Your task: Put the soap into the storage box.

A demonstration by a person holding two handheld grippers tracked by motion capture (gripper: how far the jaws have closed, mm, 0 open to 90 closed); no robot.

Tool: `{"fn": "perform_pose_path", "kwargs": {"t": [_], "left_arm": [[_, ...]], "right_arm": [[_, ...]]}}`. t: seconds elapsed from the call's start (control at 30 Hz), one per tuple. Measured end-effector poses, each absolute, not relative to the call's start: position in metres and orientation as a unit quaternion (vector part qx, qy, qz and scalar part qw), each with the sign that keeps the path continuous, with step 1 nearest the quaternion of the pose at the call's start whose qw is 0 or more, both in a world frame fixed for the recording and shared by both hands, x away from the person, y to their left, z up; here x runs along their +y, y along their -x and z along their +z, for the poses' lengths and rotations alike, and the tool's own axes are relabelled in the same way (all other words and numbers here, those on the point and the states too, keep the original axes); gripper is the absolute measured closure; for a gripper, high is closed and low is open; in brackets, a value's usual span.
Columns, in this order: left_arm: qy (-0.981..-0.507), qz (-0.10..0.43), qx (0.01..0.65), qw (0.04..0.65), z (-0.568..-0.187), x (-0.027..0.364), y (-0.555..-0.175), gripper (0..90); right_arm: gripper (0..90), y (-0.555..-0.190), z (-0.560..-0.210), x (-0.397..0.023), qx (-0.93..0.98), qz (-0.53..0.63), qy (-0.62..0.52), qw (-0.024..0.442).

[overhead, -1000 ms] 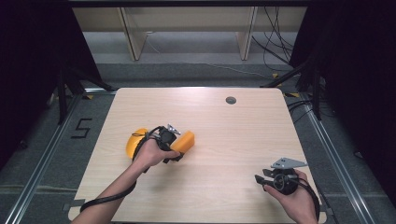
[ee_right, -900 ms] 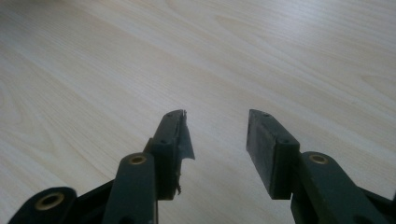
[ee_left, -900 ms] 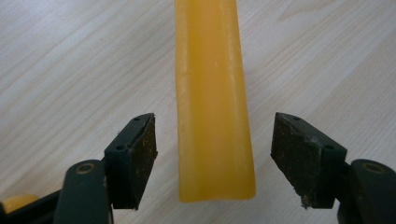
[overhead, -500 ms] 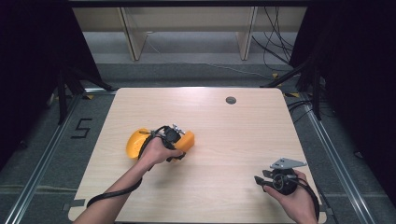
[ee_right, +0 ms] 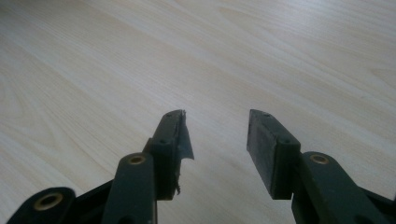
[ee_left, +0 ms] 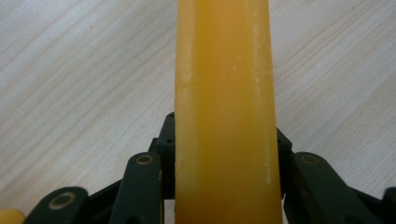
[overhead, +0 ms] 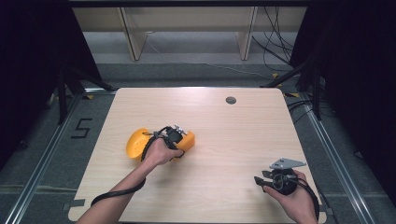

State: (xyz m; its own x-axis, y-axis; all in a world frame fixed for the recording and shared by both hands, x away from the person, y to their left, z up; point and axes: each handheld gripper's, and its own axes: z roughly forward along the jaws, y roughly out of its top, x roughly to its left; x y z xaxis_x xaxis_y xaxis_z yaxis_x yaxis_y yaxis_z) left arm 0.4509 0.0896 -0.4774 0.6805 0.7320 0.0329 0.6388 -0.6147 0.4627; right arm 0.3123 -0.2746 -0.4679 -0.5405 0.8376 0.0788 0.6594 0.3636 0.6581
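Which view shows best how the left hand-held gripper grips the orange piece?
The left gripper view: the orange piece runs between the jaws, pads tight on both sides. The high view shows the left hand-held gripper over it, grip hidden by the hand. The right gripper view faces bare table.

table (overhead: pixel 219 140): light wood | hole (overhead: pixel 230 100): far edge | floor mark "5" (overhead: pixel 81 127)

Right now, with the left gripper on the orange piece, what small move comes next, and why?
Probably a short, slow lift to test the grip. The left gripper has just been closing and its jaws now press both sides of the orange plastic piece, which lies on the wooden table. The right gripper is open, holding nothing, over bare wood.
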Motion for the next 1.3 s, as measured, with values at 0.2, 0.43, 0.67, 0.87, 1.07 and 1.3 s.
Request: {"fn": "perform_pose_path", "kwargs": {"t": [0.2,0.43,0.67,0.87,1.07,1.3], "left_arm": [[-0.891,0.115,0.388,0.209,-0.477,0.088,-0.449,60.7],[-0.891,0.12,0.381,0.216,-0.475,0.089,-0.444,60.7],[-0.881,0.145,0.387,0.229,-0.464,0.092,-0.43,60.7],[-0.857,0.167,0.422,0.245,-0.459,0.097,-0.416,60.7],[-0.82,0.184,0.466,0.277,-0.454,0.111,-0.394,60.7],[-0.798,0.185,0.488,0.301,-0.444,0.121,-0.383,60.7]], "right_arm": [[56.6,-0.311,-0.467,-0.274,0.81,0.324,-0.473,0.125],[56.5,-0.312,-0.466,-0.276,0.815,0.322,-0.464,0.129],[56.5,-0.312,-0.466,-0.275,0.814,0.323,-0.464,0.13],[56.5,-0.312,-0.466,-0.275,0.813,0.324,-0.467,0.127],[56.5,-0.312,-0.466,-0.275,0.816,0.324,-0.462,0.124],[56.3,-0.315,-0.469,-0.277,0.822,0.335,-0.438,0.139]]}}
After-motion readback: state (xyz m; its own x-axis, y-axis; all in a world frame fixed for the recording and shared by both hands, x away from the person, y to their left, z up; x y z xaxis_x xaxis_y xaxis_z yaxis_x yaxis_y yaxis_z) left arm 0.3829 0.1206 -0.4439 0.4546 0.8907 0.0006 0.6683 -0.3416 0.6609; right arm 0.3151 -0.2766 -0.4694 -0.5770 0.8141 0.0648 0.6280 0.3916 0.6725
